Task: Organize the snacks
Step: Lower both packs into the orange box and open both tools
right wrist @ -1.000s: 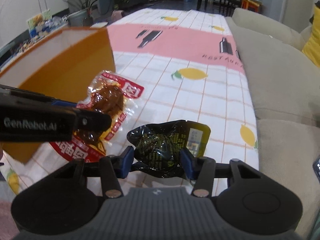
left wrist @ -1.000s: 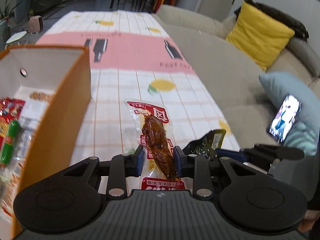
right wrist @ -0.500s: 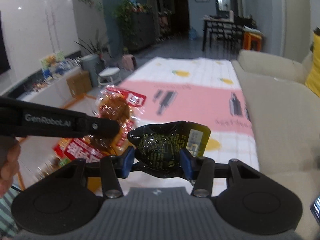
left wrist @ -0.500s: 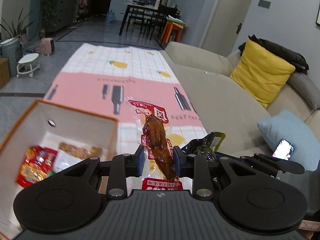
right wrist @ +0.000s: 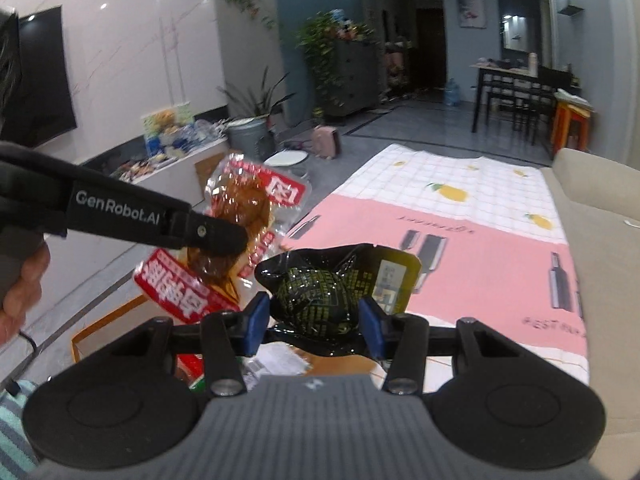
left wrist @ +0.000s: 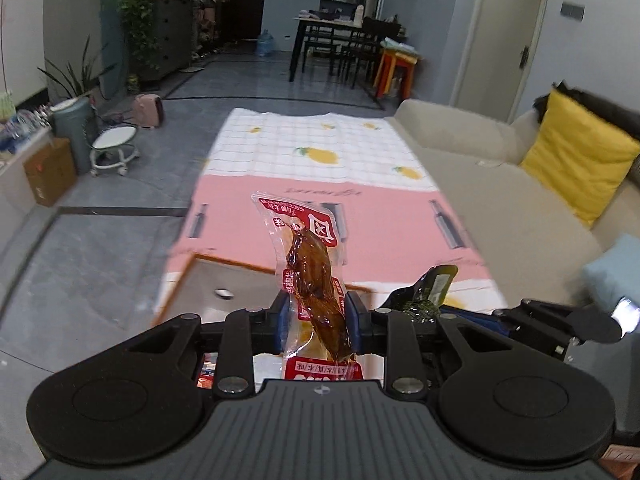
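My left gripper (left wrist: pixel 318 316) is shut on a clear and red packet of brown braised meat (left wrist: pixel 310 270), held upright in the air; it also shows in the right wrist view (right wrist: pixel 240 216). My right gripper (right wrist: pixel 316 316) is shut on a black and yellow snack packet (right wrist: pixel 320 292), also lifted; it shows at the right in the left wrist view (left wrist: pixel 424 294). Below both grippers stands the orange-rimmed box (left wrist: pixel 208 276), with several snack packets inside (right wrist: pixel 276 360), partly hidden by the grippers.
A pink and white checked cloth (left wrist: pixel 320 200) covers the long table. A beige sofa (left wrist: pixel 500 200) with a yellow cushion (left wrist: pixel 576 160) runs along the right. A blue cushion (left wrist: pixel 616 272) lies nearer. The floor, a stool and plants are at the left.
Both grippers have risen well above the table with their packets and moved left over the box. The view now looks out across the room.
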`<action>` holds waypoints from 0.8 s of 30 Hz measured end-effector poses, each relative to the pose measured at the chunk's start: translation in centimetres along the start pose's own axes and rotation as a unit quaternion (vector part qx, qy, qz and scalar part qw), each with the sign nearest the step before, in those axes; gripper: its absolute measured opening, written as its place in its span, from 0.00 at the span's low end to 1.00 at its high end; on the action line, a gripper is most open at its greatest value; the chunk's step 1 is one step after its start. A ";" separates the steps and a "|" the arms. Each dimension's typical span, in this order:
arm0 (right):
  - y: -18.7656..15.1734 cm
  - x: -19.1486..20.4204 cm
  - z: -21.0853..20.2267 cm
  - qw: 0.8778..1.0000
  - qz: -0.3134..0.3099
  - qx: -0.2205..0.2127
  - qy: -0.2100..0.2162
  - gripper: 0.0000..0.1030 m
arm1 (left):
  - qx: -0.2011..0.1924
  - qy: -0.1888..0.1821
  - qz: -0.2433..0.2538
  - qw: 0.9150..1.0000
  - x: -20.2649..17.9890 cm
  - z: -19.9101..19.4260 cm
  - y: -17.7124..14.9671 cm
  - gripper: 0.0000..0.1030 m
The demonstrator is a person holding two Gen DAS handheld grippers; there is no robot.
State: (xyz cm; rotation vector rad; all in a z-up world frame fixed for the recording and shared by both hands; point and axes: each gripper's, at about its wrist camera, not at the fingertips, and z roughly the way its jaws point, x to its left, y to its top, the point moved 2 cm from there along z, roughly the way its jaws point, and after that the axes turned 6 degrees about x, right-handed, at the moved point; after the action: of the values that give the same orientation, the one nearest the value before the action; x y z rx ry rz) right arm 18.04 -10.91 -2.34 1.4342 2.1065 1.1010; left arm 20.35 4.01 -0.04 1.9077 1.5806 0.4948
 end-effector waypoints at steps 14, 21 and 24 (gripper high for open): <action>-0.2 3.5 8.3 0.985 -0.153 0.080 -0.027 0.44 | 0.118 0.034 0.045 0.991 3.9 6.7 -2.6 0.23; -0.3 3.3 11.2 0.963 -0.251 0.095 -0.009 0.44 | 0.166 0.038 0.062 0.983 4.8 9.6 -3.5 0.01; -0.2 3.4 12.8 0.954 -0.277 0.113 -0.002 0.44 | 0.161 0.039 0.059 0.984 5.2 10.0 -3.3 0.02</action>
State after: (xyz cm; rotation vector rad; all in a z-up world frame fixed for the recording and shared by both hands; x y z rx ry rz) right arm 25.08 -2.77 -10.10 0.8242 2.4721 0.6523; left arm 25.32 7.24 -10.10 2.2587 1.6861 0.3863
